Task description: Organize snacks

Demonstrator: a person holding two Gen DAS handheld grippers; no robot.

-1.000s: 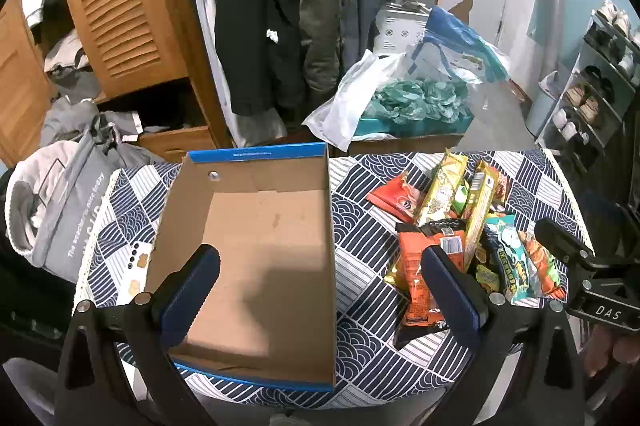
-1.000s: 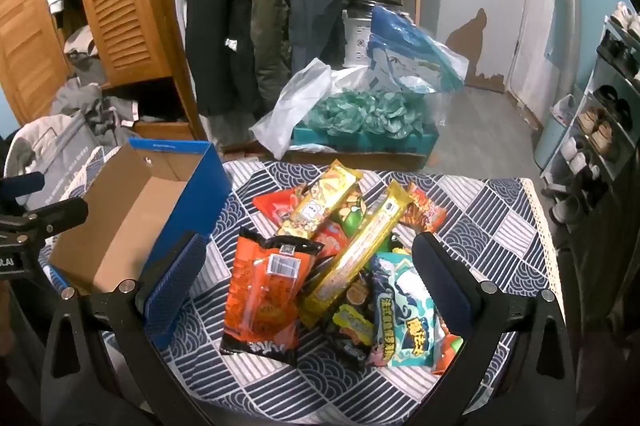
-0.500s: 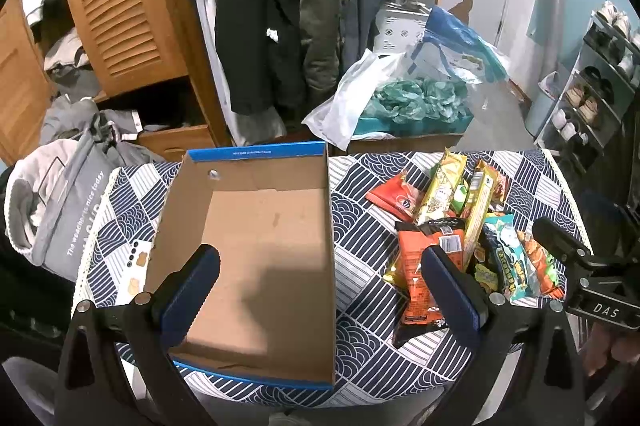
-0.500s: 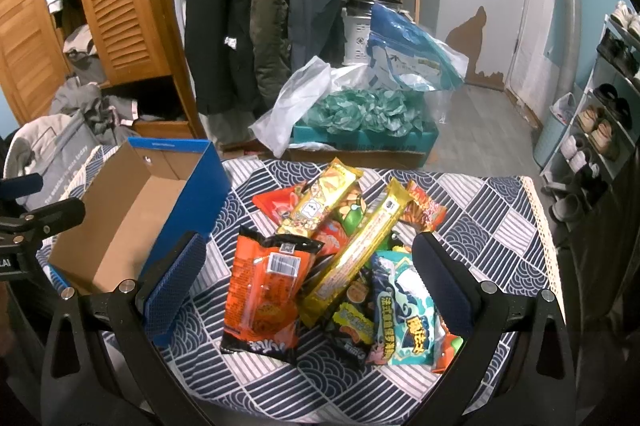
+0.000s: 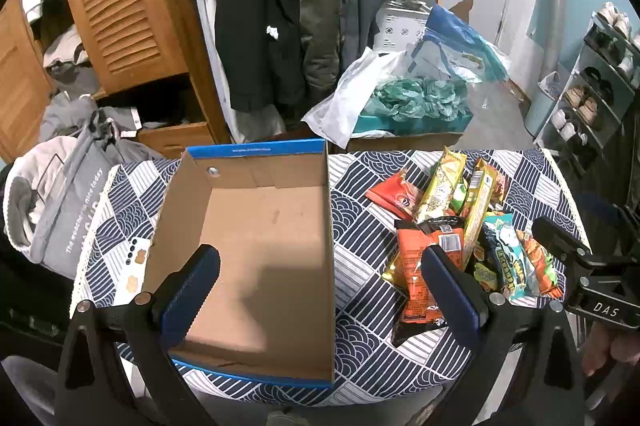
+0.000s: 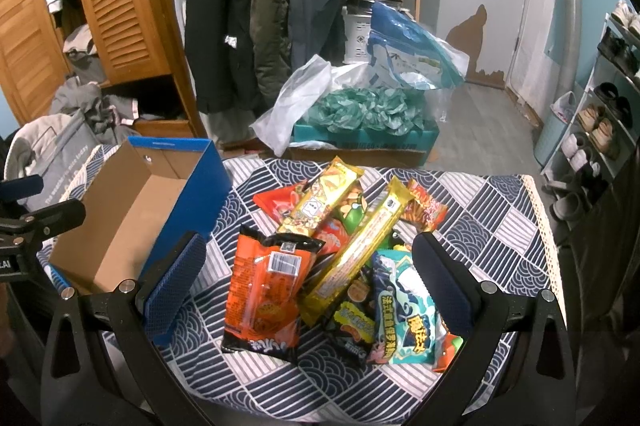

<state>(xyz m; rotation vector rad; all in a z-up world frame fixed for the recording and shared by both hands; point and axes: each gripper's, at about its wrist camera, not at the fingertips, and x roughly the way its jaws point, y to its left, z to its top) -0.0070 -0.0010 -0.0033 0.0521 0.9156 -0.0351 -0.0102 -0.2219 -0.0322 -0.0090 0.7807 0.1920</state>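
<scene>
An empty cardboard box with blue outer walls (image 5: 260, 234) (image 6: 132, 209) stands on the left of a small table. A pile of snack packs (image 5: 460, 230) (image 6: 344, 258) lies to its right: an orange pack (image 6: 268, 290), two long yellow packs (image 6: 324, 197) (image 6: 360, 250), a red pack (image 5: 392, 191), a blue-and-white pack (image 6: 408, 310). My left gripper (image 5: 316, 290) is open and empty, above the box's near right wall. My right gripper (image 6: 308, 286) is open and empty, above the near side of the pile.
The table wears a navy-and-white patterned cloth (image 6: 480, 226). A phone (image 5: 134, 266) lies left of the box. A grey bag (image 5: 68, 201) sits past the table's left edge. A teal box with plastic bags (image 6: 360, 121), hanging coats and a shoe rack (image 6: 600, 113) stand behind.
</scene>
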